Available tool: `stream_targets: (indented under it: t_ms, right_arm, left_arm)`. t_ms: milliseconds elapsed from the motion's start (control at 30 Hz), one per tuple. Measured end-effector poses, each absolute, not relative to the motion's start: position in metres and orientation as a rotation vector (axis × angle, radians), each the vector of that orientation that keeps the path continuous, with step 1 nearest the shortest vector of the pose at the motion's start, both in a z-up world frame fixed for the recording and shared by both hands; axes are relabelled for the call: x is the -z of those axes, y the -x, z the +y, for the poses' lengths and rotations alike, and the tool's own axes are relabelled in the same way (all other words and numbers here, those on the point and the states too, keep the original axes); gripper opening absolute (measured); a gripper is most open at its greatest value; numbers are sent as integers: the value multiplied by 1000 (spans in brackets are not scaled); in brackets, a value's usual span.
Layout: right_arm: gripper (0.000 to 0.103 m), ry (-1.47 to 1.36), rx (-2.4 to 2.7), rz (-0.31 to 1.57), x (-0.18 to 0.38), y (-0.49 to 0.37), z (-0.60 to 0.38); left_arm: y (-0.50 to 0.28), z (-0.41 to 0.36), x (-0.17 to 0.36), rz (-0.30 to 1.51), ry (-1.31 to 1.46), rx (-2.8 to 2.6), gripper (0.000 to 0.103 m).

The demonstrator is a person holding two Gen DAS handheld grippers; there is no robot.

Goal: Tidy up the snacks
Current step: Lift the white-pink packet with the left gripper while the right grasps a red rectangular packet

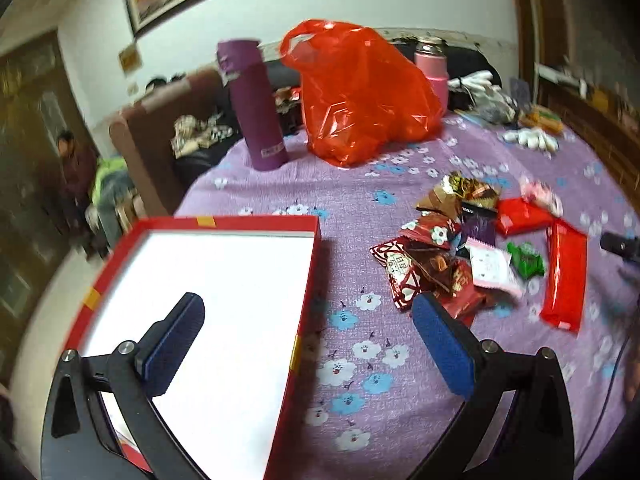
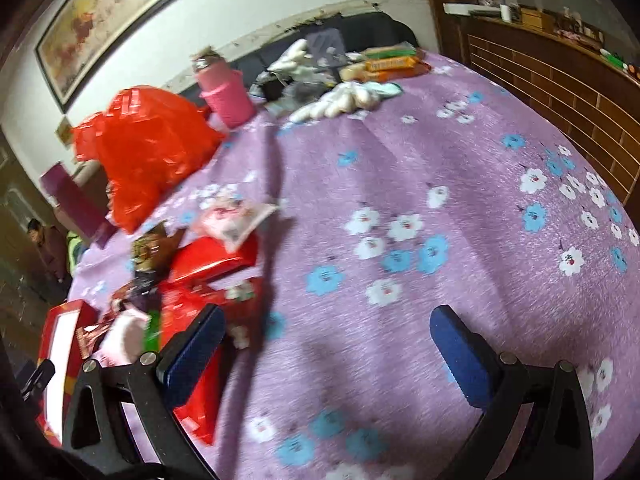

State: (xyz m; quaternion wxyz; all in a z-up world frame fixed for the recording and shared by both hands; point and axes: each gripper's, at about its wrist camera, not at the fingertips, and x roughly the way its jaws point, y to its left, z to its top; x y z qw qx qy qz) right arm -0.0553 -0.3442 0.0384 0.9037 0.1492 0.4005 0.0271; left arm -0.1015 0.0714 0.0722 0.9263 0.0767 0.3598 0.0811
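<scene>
A heap of wrapped snacks (image 1: 472, 248) lies on the purple flowered tablecloth, with a long red packet (image 1: 564, 276) at its right side. A red box with a white floor (image 1: 224, 304) sits to the left of the heap. My left gripper (image 1: 308, 324) is open and empty, one finger over the box, the other near the heap's front edge. In the right wrist view my right gripper (image 2: 328, 332) is open and empty over bare cloth, and the snack heap (image 2: 192, 280) and the red box (image 2: 60, 344) lie to its left.
At the back stand a purple flask (image 1: 256, 104), a red plastic bag (image 1: 360, 92) and a pink flask (image 1: 434, 68). More packets and white items (image 2: 352, 76) clutter the far edge. A brown sofa (image 1: 152, 128) and a seated person (image 1: 76, 172) are beyond the table.
</scene>
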Motion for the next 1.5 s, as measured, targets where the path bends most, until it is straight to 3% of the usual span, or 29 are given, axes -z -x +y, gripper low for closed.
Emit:
stream_targets:
  t_ms: [233, 533, 600, 667, 767, 933, 1200, 1500]
  right_arm:
    - [103, -200, -127, 957, -32, 35, -284]
    - [96, -44, -114, 978, -14, 24, -245]
    - [90, -26, -117, 952, -14, 26, -244]
    - [74, -56, -136, 920, -17, 28, -251]
    - [58, -81, -140, 896, -19, 27, -264]
    - [50, -226, -186, 894, -22, 21, -291]
    - [49, -322, -142, 892, -23, 18, -316]
    - [51, -348, -148, 901, -23, 19, -316]
  left_arm:
    - [88, 55, -68, 807, -114, -27, 103]
    - [76, 5, -71, 771, -316, 30, 103]
    - [72, -1, -72, 771, -338, 52, 103]
    - [68, -13, -70, 767, -382, 80, 103]
    - [62, -30, -66, 779, -427, 123, 103]
    - [48, -51, -55, 848, -431, 205, 103]
    - [21, -68, -30, 943, -456, 231, 103]
    - [10, -51, -17, 989, -363, 243, 72]
